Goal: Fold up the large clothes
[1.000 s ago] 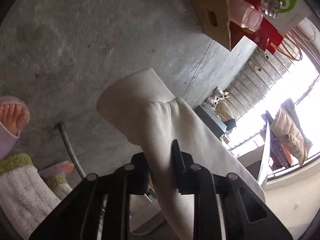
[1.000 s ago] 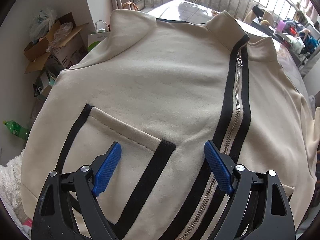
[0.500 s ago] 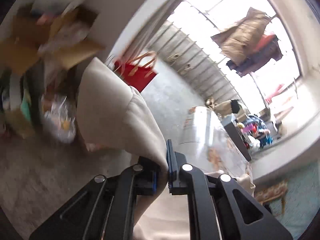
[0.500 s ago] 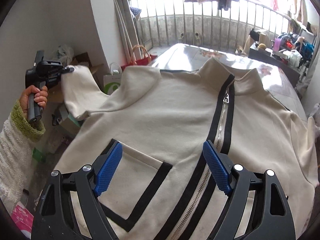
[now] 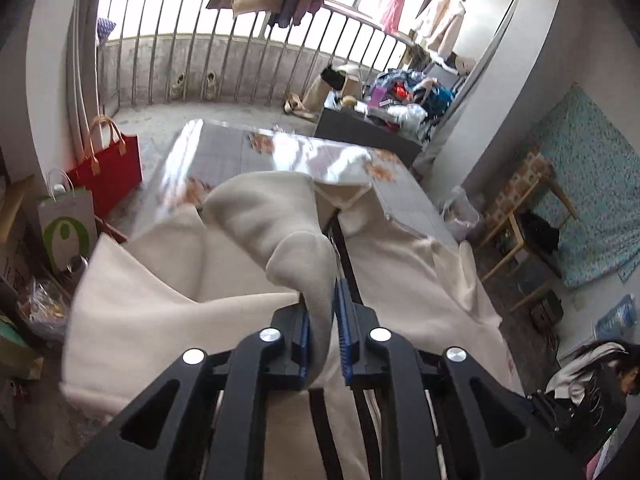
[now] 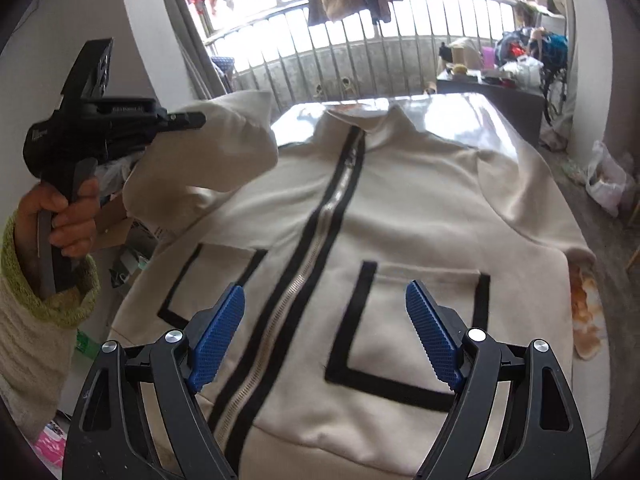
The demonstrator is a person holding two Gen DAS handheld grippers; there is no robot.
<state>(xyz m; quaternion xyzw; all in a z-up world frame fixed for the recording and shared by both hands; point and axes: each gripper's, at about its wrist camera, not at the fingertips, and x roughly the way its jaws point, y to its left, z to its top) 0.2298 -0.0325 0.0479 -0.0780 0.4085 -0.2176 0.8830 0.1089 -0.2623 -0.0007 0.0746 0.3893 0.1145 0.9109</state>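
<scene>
A cream zip-up jacket [image 6: 400, 208] with black stripes lies face up on a glossy table [image 6: 460, 108], collar away from me. My left gripper [image 5: 322, 300] holds the jacket's left sleeve [image 5: 272, 216] between its blue pads, and its jaws are opening. In the right wrist view that left gripper [image 6: 192, 120] is raised at the upper left in a hand [image 6: 68, 208], with the sleeve [image 6: 200, 160] lifted off the table. My right gripper [image 6: 324, 320] hovers open above the jacket's hem, between the zip and the right pocket, with nothing between its fingers.
A red bag [image 5: 108, 168] and a white paper bag [image 5: 68, 228] stand on the floor left of the table. Beyond the table are a dark cabinet [image 5: 360, 128] piled with clutter and a balcony railing. A wooden chair [image 5: 520, 216] stands at the right. A person [image 5: 592, 376] is at the lower right.
My left gripper has risen from near the floor, rolled upright and swung over the table, carrying the sleeve. The right gripper has drifted right along the hem, still open.
</scene>
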